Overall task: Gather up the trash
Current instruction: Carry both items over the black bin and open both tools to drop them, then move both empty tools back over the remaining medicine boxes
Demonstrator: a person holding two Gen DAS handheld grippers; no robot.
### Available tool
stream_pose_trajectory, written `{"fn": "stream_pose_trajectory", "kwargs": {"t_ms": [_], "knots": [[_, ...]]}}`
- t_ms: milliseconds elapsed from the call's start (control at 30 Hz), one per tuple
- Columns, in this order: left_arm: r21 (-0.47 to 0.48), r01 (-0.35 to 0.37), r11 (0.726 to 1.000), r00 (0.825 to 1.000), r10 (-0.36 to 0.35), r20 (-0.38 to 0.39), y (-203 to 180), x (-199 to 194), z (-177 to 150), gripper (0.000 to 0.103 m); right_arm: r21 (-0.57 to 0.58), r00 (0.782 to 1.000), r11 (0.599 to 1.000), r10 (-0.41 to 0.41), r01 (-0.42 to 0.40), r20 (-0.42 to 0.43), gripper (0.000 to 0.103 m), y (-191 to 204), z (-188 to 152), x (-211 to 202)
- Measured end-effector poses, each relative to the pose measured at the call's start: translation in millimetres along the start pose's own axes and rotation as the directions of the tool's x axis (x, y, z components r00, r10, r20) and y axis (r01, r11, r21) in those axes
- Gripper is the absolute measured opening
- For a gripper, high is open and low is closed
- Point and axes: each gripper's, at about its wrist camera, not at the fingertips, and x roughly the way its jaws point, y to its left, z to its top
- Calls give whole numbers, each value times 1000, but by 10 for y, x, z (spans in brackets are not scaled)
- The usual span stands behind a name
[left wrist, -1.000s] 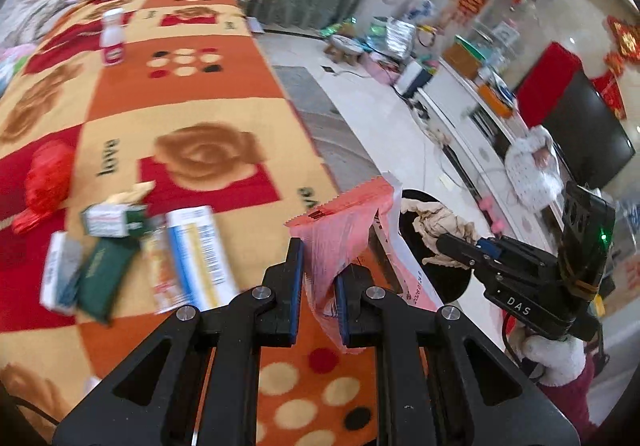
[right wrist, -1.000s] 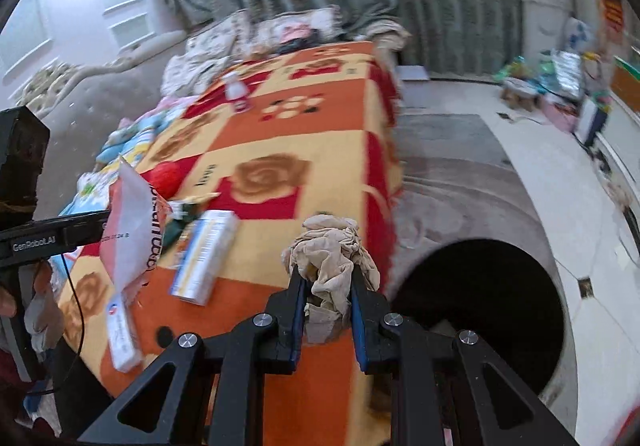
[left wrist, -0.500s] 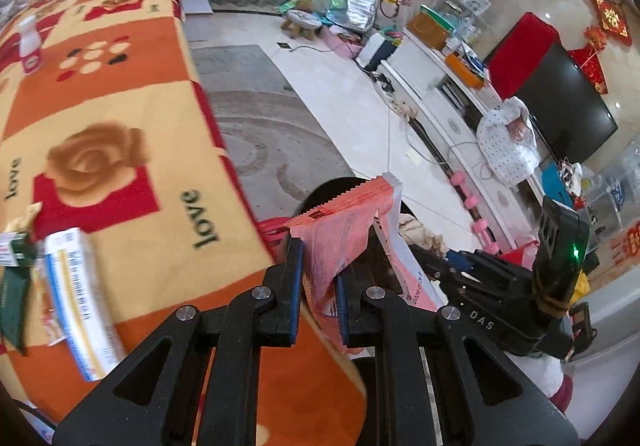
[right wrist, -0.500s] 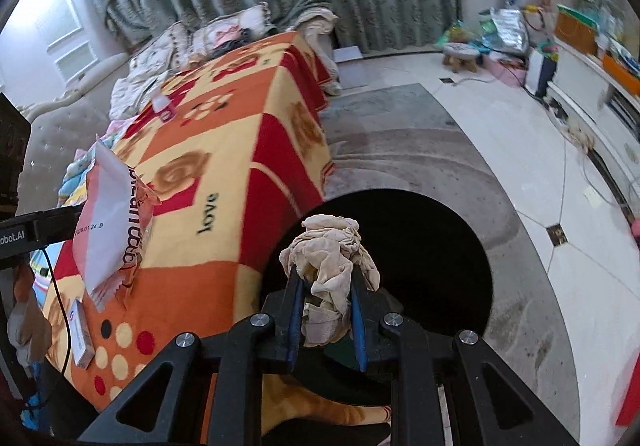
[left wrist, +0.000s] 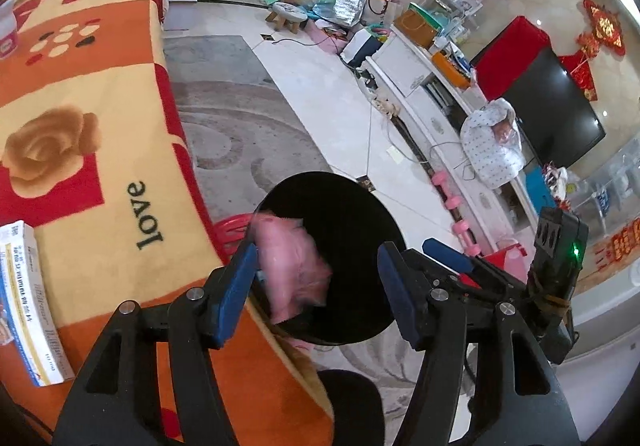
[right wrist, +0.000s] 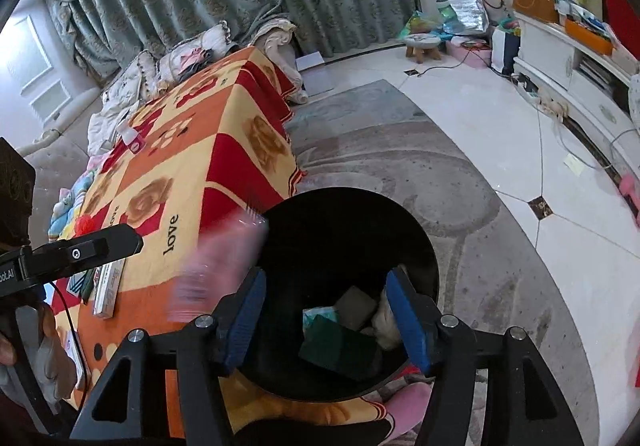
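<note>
A black round trash bin (left wrist: 352, 222) stands on the floor beside the blanket-covered table. My left gripper (left wrist: 316, 296) hangs over it, its jaws opening. A pink wrapper (left wrist: 294, 266), blurred, falls loose between the fingers at the bin's left rim and touches no pad. The same wrapper (right wrist: 224, 266) shows blurred in the right wrist view, under the left gripper (right wrist: 80, 252). My right gripper (right wrist: 326, 322) is above the bin (right wrist: 348, 222), jaws opening with nothing between them. A crumpled beige tissue (right wrist: 384, 316) lies in the bin with a green box (right wrist: 340, 346).
The orange and red blanket (left wrist: 100, 150) still carries a white medicine box (left wrist: 24, 306) and a small bottle (left wrist: 6, 34). A grey rug (right wrist: 460, 182) surrounds the bin. A white TV cabinet (left wrist: 420, 86), pink dumbbells (left wrist: 452, 202) and floor clutter lie beyond.
Both grippers opened over the bin. The pink wrapper left the left gripper and is dropping; the beige tissue left the right gripper and lies in the bin.
</note>
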Motion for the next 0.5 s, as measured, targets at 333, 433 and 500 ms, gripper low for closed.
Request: {"fn": "stream_pose_trajectory", "kwargs": {"t_ms": [333, 433, 500], "knots": [[-19, -86, 996, 996, 86, 16, 131, -203, -54, 62, -24, 999, 999, 30, -31, -32, 61, 162, -58, 109], [-11, -125, 992, 992, 126, 33, 156, -265, -93, 62, -37, 999, 999, 36, -37, -35, 62, 242, -76, 116], [-6, -159, 987, 986, 159, 40, 189, -307, -122, 62, -49, 998, 998, 40, -42, -39, 62, 314, -82, 123]]}}
